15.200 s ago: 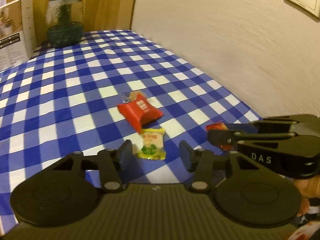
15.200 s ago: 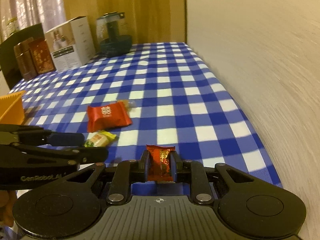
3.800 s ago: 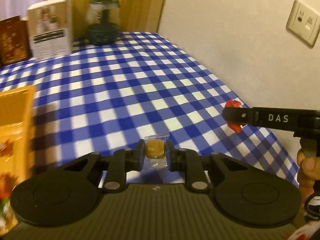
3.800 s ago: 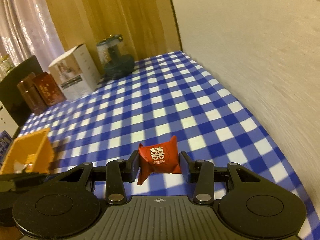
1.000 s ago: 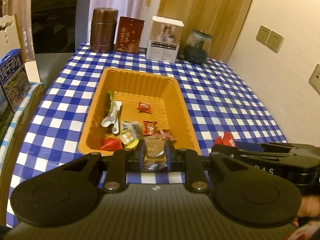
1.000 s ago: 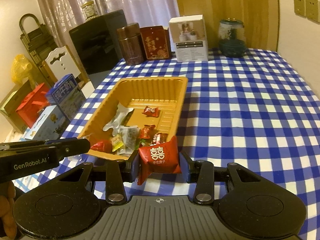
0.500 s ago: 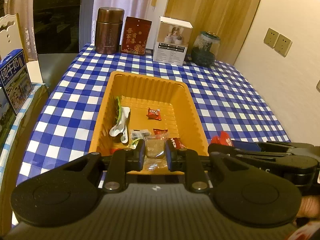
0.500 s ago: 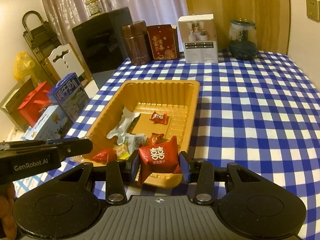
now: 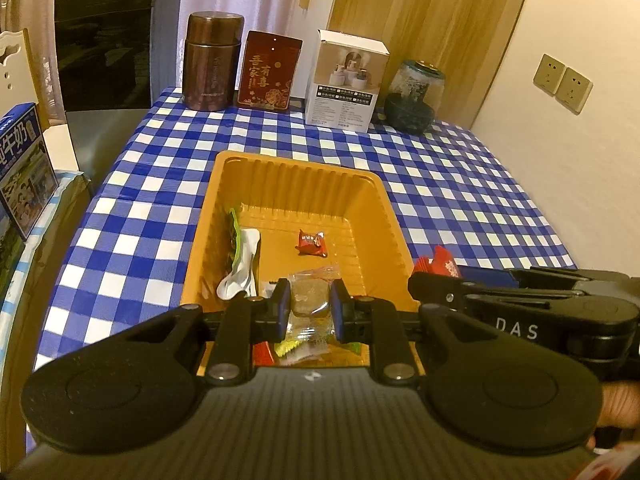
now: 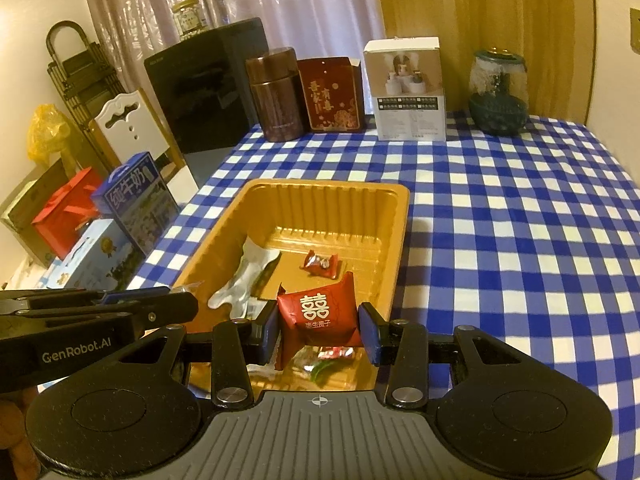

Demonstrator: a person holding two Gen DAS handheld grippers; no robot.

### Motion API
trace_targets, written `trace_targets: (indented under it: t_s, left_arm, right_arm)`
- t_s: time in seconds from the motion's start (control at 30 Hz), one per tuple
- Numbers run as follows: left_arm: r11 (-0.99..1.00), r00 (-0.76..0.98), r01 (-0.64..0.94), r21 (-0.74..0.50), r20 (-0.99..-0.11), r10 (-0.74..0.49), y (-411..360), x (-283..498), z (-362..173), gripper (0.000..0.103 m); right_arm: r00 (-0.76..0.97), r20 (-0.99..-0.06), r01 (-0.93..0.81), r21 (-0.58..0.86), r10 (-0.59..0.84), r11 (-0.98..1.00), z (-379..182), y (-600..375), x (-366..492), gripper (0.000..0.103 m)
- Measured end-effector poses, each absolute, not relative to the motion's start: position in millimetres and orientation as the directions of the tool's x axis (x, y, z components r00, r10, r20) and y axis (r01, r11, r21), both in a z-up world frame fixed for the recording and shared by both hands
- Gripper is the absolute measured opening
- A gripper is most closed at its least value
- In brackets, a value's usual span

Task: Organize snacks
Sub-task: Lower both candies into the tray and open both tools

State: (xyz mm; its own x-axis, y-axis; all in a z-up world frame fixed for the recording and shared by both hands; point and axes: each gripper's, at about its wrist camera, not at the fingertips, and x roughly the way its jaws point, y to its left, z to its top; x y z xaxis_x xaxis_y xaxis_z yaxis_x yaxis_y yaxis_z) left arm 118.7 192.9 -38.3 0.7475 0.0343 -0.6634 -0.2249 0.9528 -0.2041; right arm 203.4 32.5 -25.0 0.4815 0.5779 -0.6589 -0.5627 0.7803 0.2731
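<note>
An orange tray (image 9: 288, 184) sits on the blue checked table and holds several wrapped snacks, among them a small red candy (image 9: 311, 242) and a white wrapper (image 9: 240, 272). My left gripper (image 9: 309, 307) is shut on a clear-wrapped brown candy (image 9: 309, 298) and holds it over the tray's near end. My right gripper (image 10: 318, 330) is shut on a red snack packet (image 10: 318, 312) with white characters, also over the near end of the tray (image 10: 328, 196). The right gripper also shows at the right of the left wrist view (image 9: 440, 276).
At the table's far edge stand a brown canister (image 9: 212, 68), a red box (image 9: 269, 73), a white box (image 9: 346, 86) and a dark glass jar (image 9: 414, 98). The wall is to the right. Boxes (image 10: 134, 196) and a black cabinet (image 10: 208, 92) stand left of the table.
Both grippers have moved forward over the tray's near end, each still holding its snack. The tray now fills more of both views.
</note>
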Motion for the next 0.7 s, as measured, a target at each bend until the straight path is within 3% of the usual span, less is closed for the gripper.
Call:
trace_targets:
  t_s: [0.7]
  left_arm:
    - [0.962, 0.731, -0.209, -0.175, -0.681, 0.035, 225, 186, -47, 0.019]
  right_arm:
    - [0.465, -0.686, -0.584, 0.237, 0.559, 0.776, -47, 64, 264, 0.043]
